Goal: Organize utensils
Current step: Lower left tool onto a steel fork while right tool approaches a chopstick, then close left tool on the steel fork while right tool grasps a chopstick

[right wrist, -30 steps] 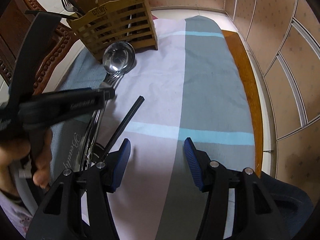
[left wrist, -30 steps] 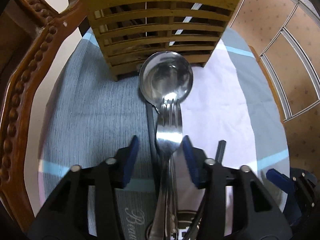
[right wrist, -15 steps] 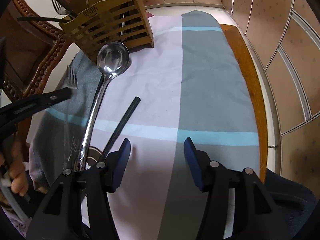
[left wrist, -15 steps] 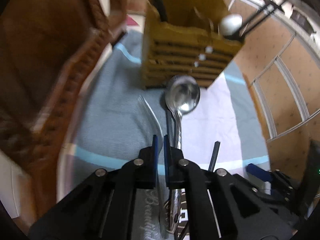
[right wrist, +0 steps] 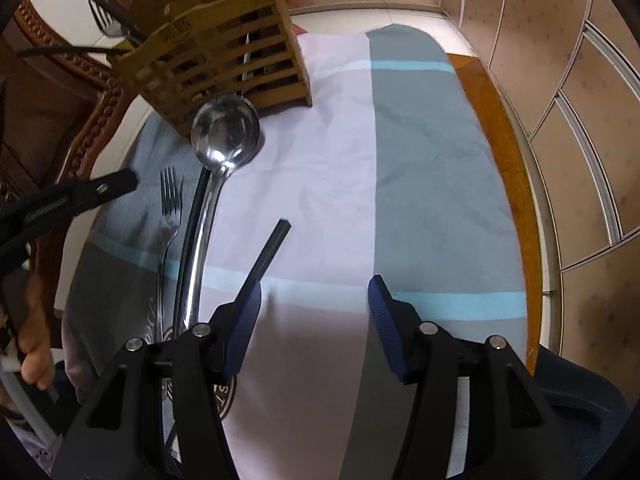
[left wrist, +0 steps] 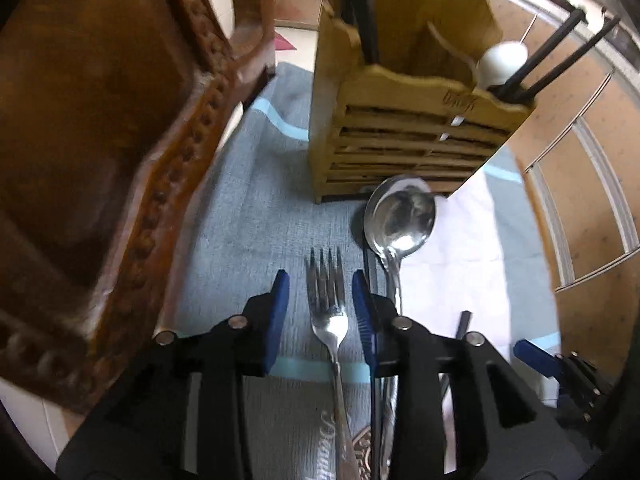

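A steel fork (left wrist: 326, 280) lies on the blue-grey cloth, tines toward the wooden utensil holder (left wrist: 400, 148). My left gripper (left wrist: 320, 280) straddles its neck; the jaws are opening and the pads stand clear of it. To the fork's right lies a steel ladle (left wrist: 400, 216), its bowl against the holder's foot, with a black chopstick (left wrist: 370, 272) along its handle. In the right wrist view, fork (right wrist: 170, 196), ladle (right wrist: 226, 136) and holder (right wrist: 224, 60) sit at the upper left. My right gripper (right wrist: 314, 300) hangs open and empty, its left pad just above a second black chopstick (right wrist: 272, 248).
The holder carries a white spoon (left wrist: 502, 62), black chopsticks (left wrist: 560, 52) and a fork (right wrist: 100, 16). Carved wooden furniture (left wrist: 120, 160) stands close on the left. The striped cloth (right wrist: 420, 160) covers a table whose wooden edge (right wrist: 512, 200) shows at right. A person's hand (right wrist: 32, 340) holds the left gripper.
The fork, first lying over the ladle's handle, was pinched by my left gripper and carried left. It now rests on the cloth beside the ladle, the jaws parted again. The right gripper stayed put.
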Tool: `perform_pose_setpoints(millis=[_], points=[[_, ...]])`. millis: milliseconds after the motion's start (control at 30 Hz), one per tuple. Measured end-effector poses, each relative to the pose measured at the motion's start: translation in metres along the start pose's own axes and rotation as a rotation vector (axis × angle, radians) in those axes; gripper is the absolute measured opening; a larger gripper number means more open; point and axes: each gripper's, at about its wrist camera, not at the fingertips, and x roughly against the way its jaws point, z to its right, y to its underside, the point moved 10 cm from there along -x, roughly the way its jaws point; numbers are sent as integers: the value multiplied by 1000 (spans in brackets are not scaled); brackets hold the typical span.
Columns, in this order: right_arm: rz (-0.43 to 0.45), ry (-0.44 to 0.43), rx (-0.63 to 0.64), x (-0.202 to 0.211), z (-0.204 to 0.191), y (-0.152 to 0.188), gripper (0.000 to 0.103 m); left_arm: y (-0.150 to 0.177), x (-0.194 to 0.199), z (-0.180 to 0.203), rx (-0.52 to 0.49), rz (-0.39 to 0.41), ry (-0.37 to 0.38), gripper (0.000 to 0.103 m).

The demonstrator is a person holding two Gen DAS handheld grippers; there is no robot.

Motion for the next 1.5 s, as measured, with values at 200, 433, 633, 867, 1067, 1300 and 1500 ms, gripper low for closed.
perform_pose_setpoints(millis=[200, 433, 633, 867, 1067, 1300, 1500], points=[[-10, -8, -1, -10, 3, 4, 55, 2, -25, 2, -20, -20, -35, 41], [-16, -37, -30, -16, 3, -9, 55, -1, -35, -9, 13, -30, -21, 28], [-38, -51, -41, -27, -12, -29, 55, 4, -27, -6, -9, -25, -31, 13], [-83, 17, 44, -40, -26, -38, 16, 21, -11, -8, -5, -30, -13, 3], [-61, 11, 75, -31, -24, -41, 14, 24, 3, -9, 9, -14, 4, 2], [17, -6, 66, 4, -15, -51, 12, 14, 52, -6, 34, 93, 27, 1], [136, -40, 75, 65, -16, -59, 9, -3, 109, 6, 4, 223, 2, 0]])
